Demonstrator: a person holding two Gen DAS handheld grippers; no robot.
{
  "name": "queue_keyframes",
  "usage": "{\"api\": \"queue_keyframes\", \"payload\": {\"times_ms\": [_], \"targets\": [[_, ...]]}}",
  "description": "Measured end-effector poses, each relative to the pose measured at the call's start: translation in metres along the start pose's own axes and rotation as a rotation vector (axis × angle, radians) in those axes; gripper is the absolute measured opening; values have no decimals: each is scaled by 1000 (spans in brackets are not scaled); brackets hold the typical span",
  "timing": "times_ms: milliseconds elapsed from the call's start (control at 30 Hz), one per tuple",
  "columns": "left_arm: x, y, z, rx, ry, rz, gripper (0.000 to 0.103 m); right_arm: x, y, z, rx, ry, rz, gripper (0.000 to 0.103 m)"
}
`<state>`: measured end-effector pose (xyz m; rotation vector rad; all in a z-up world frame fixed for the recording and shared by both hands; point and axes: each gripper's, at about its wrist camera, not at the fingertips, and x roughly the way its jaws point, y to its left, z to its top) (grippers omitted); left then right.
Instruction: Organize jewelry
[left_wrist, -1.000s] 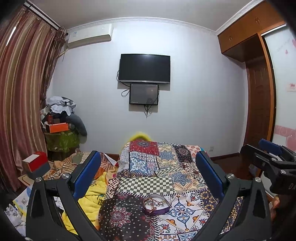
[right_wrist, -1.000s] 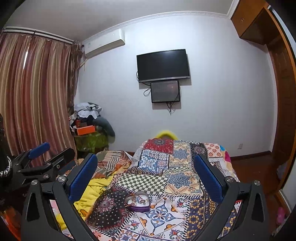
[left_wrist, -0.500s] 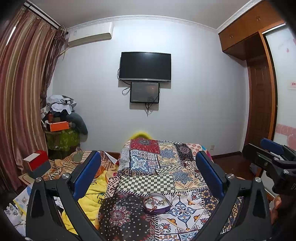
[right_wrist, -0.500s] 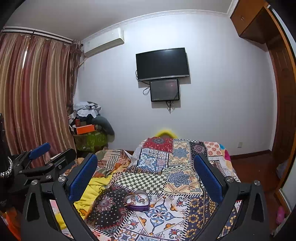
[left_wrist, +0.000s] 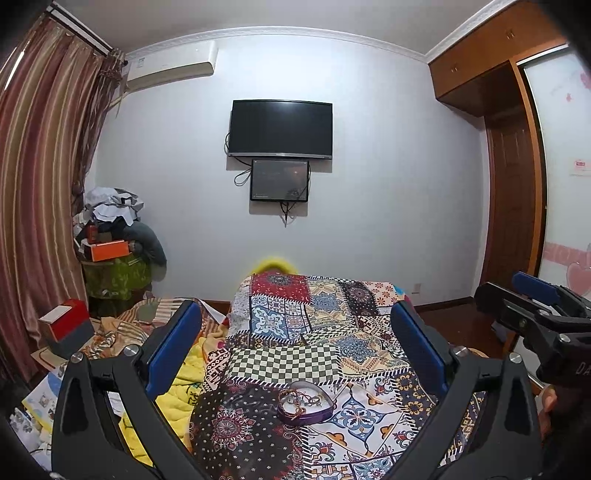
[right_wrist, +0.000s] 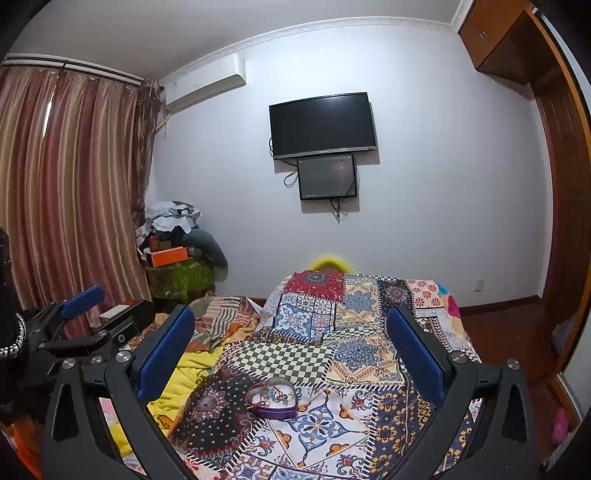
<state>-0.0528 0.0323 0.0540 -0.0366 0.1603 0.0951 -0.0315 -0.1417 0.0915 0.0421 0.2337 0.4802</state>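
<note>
Purple heart box (left_wrist: 306, 404) of jewelry on patchwork quilt (left_wrist: 332, 325); both grippers' jaws wide, empty; no writing legible.

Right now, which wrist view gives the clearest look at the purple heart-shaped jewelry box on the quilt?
The left wrist view: the jewelry box sits nearly centred between the open tongs, its tangled contents visible. In the right wrist view the same jewelry box appears smaller and off to the left, nearer the left finger.

Quilt (left_wrist: 321, 354): printed patchwork cloth, matt.
Heart box (left_wrist: 306, 404): glossy purple wall.
Gripper pads (left_wrist: 173, 347): blue, textured, matt.
Wardrobe (left_wrist: 491, 40): varnished wood.
Curtain (right_wrist: 74, 192): striped cloth, slight sheen.
</note>
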Motion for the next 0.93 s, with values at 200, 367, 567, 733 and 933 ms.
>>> {"api": "queue_keyframes", "payload": {"times_ms": [200,367,567,733,933], "targets": [[-1,0,0,-1,2,0,102,-1,-2,0,5,3,-3,103],[-1,0,0,-2,1,1,102,0,-2,0,6,0,-6,103],[0,-1,0,-4,3,-6,102,1,-4,-1,13,3,-10,103],[0,-1,-1,-3,3,-10,102,2,-5,-1,16,6,-12,103],[2,2,-2,-13,9,0,102,4,-5,-2,15,11,-14,103]]}}
